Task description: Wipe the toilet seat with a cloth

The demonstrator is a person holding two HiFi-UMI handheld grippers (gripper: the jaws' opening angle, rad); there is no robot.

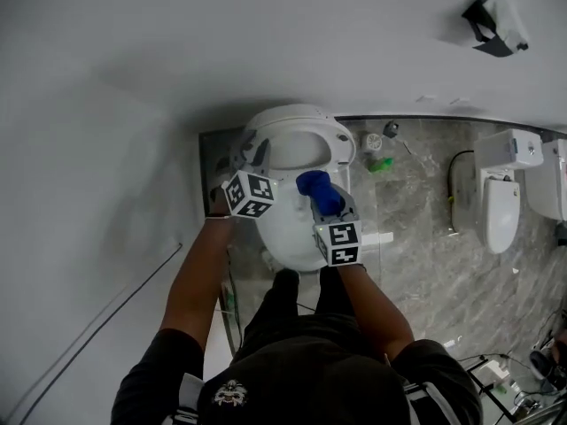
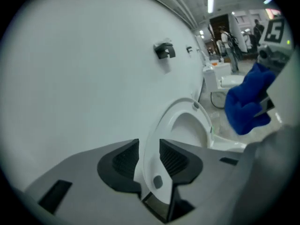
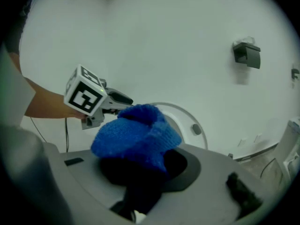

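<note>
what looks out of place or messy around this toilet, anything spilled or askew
Nothing spilled or broken shows. The only stray things are a small green item and a pale round item lying loose on the stone floor right of the toilet, near the wall; they are too small to identify.

I was working in a washroom-style bay. A white ceramic toilet (image 1: 297,118) stood just ahead of my right claw (image 1: 326,204), and a second white toilet (image 1: 500,211) stood well off to its right. Both were against a plain white wall (image 1: 266,42), on grey marbled floor tiles (image 1: 416,246).
</note>
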